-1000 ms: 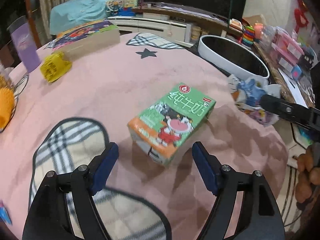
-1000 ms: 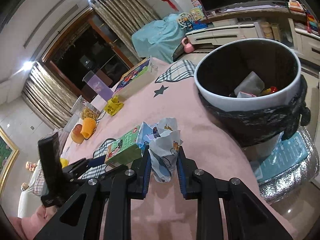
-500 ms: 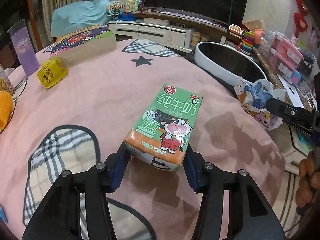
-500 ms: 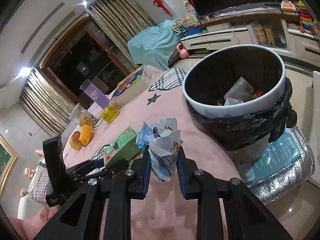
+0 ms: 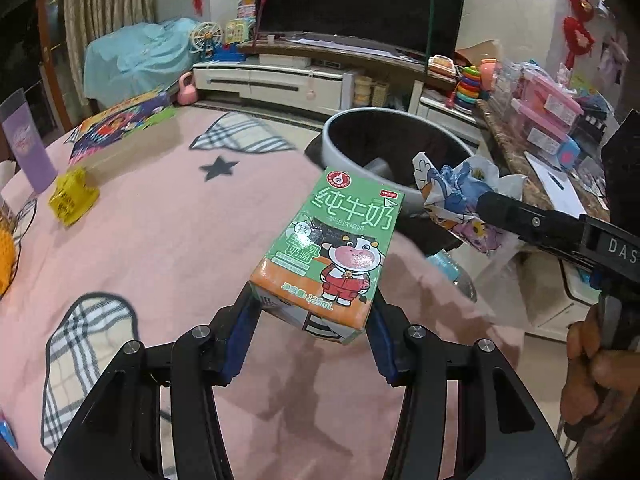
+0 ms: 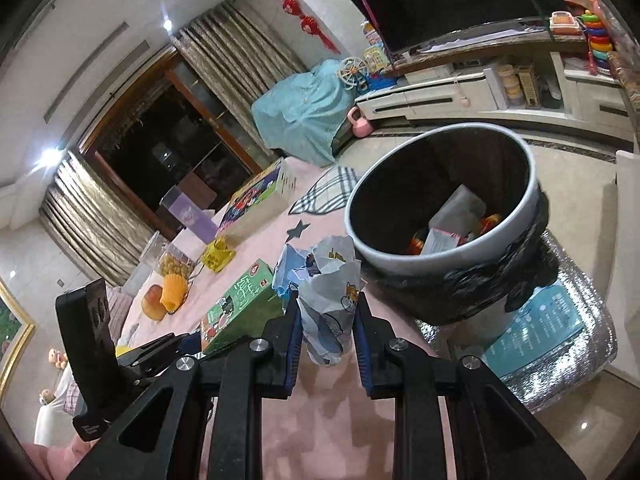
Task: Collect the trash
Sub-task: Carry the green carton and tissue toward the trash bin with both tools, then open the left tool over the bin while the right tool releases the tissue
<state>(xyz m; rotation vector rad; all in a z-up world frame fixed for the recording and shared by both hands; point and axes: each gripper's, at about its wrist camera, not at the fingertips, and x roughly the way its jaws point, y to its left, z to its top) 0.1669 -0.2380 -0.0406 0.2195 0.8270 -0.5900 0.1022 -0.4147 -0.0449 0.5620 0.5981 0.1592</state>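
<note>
A green and orange milk carton hangs above the pink tablecloth, my left gripper shut on its near end. The same milk carton shows at lower left in the right wrist view. My right gripper is shut on a crumpled white and blue printed wrapper, held over the table's edge just short of the trash bin. That wrapper and the right gripper's fingers appear at the right of the left wrist view. The grey trash bin with a black liner holds several scraps; its rim sits beyond the table.
A yellow crumpled wrapper, a purple cup and a colourful box lie on the far left of the table. A fruit bowl stands at the left. A hand holds the right gripper's handle. A TV cabinet stands behind.
My left gripper closed on the milk carton and lifted it off the tablecloth toward the bin. My right gripper carried the wrapper up and closer to the bin.
</note>
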